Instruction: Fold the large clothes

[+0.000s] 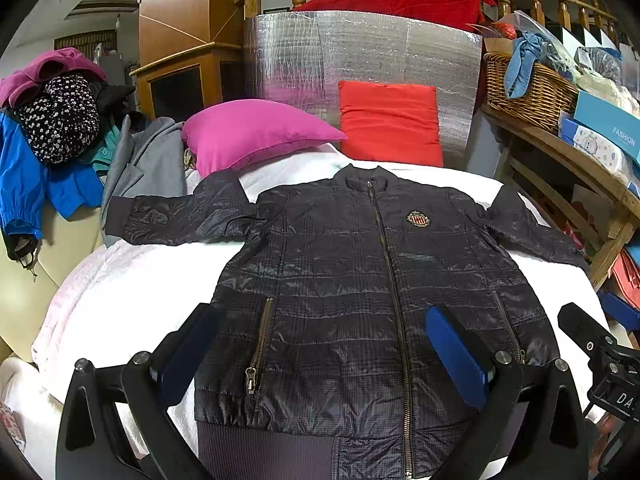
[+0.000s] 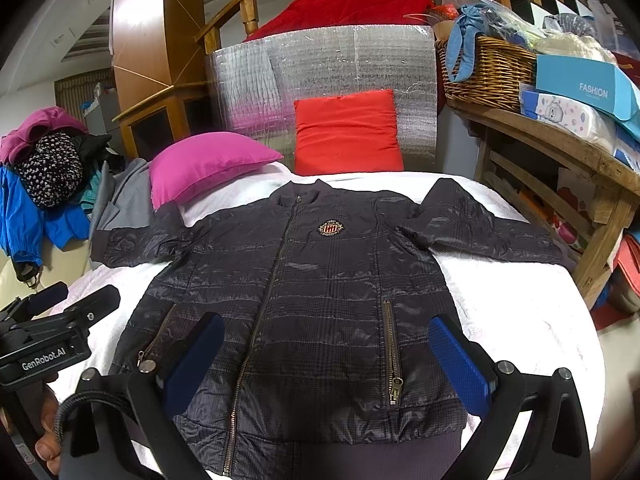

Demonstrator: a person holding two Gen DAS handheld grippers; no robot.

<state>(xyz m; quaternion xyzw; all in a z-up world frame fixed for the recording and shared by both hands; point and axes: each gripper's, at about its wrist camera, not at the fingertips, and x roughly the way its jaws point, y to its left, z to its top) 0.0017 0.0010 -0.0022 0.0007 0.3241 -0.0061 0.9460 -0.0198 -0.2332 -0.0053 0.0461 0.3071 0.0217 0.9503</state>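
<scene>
Lying flat on white bed [image 1: 132,280], front up and zipped: dark jacket [image 1: 360,280], both sleeves [image 1: 180,216] spreading sideways, collar pointing toward pink pillow [image 1: 252,136] and red cushion [image 1: 390,124]. Hovering above the hem, gaping wide and gripping nothing: left gripper [image 1: 324,348] and right gripper [image 2: 328,356]. Folding seemingly not yet begun; sleeves and body all waiting to be turned in.

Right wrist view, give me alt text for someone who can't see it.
A dark quilted jacket lies flat, zipped, front up, sleeves spread on a white bed cover. The right tool hovers open over its hem; pink pillow and red pillow behind.
</scene>
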